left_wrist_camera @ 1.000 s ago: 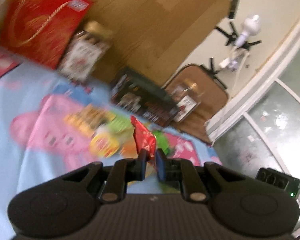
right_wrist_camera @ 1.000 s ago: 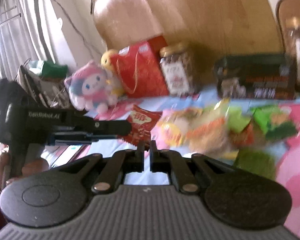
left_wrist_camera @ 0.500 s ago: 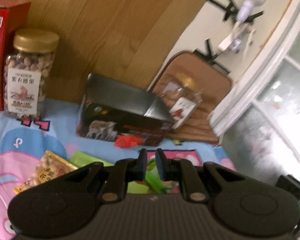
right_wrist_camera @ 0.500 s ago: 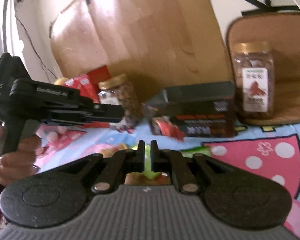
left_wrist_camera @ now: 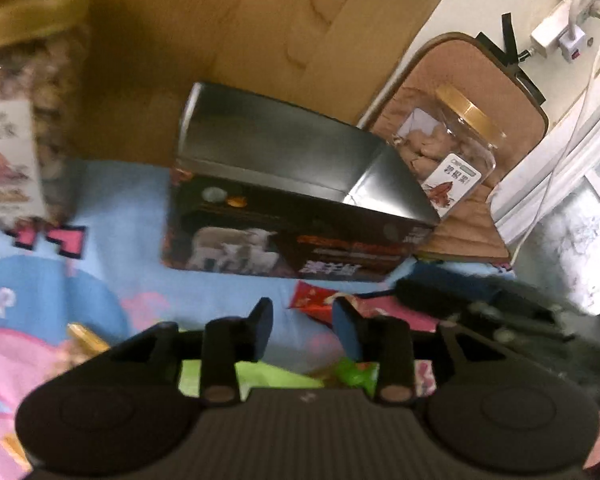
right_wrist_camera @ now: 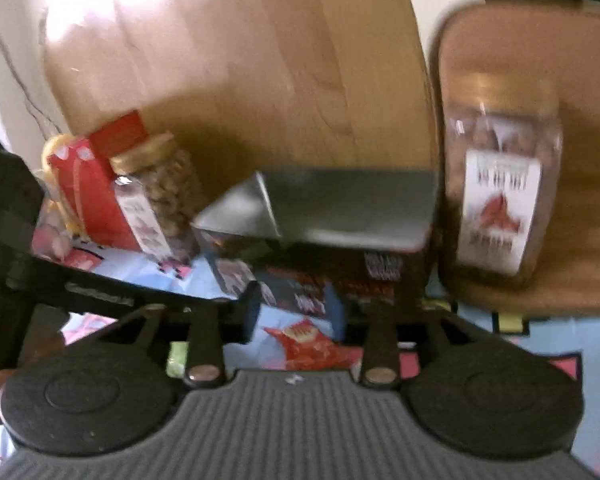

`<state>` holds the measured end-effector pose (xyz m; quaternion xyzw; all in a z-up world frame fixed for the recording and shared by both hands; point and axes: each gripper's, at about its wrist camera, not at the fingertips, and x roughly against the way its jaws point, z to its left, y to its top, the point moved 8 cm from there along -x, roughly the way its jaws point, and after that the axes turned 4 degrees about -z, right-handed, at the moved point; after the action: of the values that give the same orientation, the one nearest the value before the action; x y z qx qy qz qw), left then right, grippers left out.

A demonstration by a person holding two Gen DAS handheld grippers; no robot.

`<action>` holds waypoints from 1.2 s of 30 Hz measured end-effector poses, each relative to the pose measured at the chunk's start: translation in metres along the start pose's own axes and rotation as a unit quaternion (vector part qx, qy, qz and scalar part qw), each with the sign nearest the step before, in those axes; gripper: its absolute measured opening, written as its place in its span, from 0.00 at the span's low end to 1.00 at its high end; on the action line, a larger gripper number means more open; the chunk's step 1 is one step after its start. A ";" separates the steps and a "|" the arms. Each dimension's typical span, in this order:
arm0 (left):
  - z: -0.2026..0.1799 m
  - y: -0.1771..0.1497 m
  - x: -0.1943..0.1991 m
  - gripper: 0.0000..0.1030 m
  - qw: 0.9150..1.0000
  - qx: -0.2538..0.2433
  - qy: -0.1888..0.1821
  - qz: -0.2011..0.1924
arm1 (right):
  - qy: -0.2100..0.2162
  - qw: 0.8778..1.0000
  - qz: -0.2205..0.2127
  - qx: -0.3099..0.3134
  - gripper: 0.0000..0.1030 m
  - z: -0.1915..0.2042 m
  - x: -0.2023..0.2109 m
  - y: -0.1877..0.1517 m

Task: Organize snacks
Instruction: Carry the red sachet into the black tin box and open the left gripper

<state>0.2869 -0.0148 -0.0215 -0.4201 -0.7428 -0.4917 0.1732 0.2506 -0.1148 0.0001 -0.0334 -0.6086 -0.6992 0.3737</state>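
One small red snack packet (right_wrist_camera: pixel 314 346) lies flat on the blue-and-pink cartoon sheet (left_wrist_camera: pixel 116 208), just in front of the dark box (left_wrist_camera: pixel 292 216) that stands against the wooden headboard (left_wrist_camera: pixel 228 40). In the right wrist view it sits directly ahead between the spread fingers of the right gripper (right_wrist_camera: pixel 294 314); in the left wrist view the same packet (left_wrist_camera: pixel 314 305) shows just past the left gripper (left_wrist_camera: pixel 302 326), toward its right finger. Both sets of jaws have just been opening and now stand released, with nothing pressed between the pads: the packet rests on the bedding below them, not in a grip.

It looks like a light foil or plastic sachet, crinkly and thin, likely to bend and slip instead of holding its shape. A pinch on a sealed edge or corner would probably hold better than a squeeze across the puffed middle, which could crush what is inside. Because the sheet under it is soft, a finger pushed down beside it may sink and drag the fabric along.

Green wrappers (left_wrist_camera: pixel 260 372) lie nearer, partly hidden under the left gripper, and seem just as light. Far more rigid and heavier, by the look of them, are the gold-lidded nut jar (right_wrist_camera: pixel 500 196) to the right of the box and the second jar (left_wrist_camera: pixel 24 120) at far left.
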 end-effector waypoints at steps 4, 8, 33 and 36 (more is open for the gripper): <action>-0.008 0.001 -0.010 0.44 1.000 0.012 -0.002 0.006 | 0.013 0.998 0.041 -0.038 0.45 -0.015 -0.010 -0.014; -0.005 -0.005 -0.022 0.48 0.999 0.043 -0.010 0.018 | 0.010 0.995 0.057 -0.080 0.50 -0.025 -0.012 -0.029; -0.108 0.144 0.048 0.10 0.993 -0.030 0.015 -0.111 | 0.026 0.996 -0.081 -0.012 0.15 0.000 0.061 0.130; -0.096 0.147 0.027 0.11 0.993 -0.009 0.031 -0.110 | 0.032 0.999 -0.032 -0.003 0.17 -0.018 0.043 0.142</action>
<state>0.3728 -0.0624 0.1260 -0.3215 -0.7742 -0.5277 0.1370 0.3069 -0.1483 0.1340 0.0069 -0.5948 -0.7133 0.3706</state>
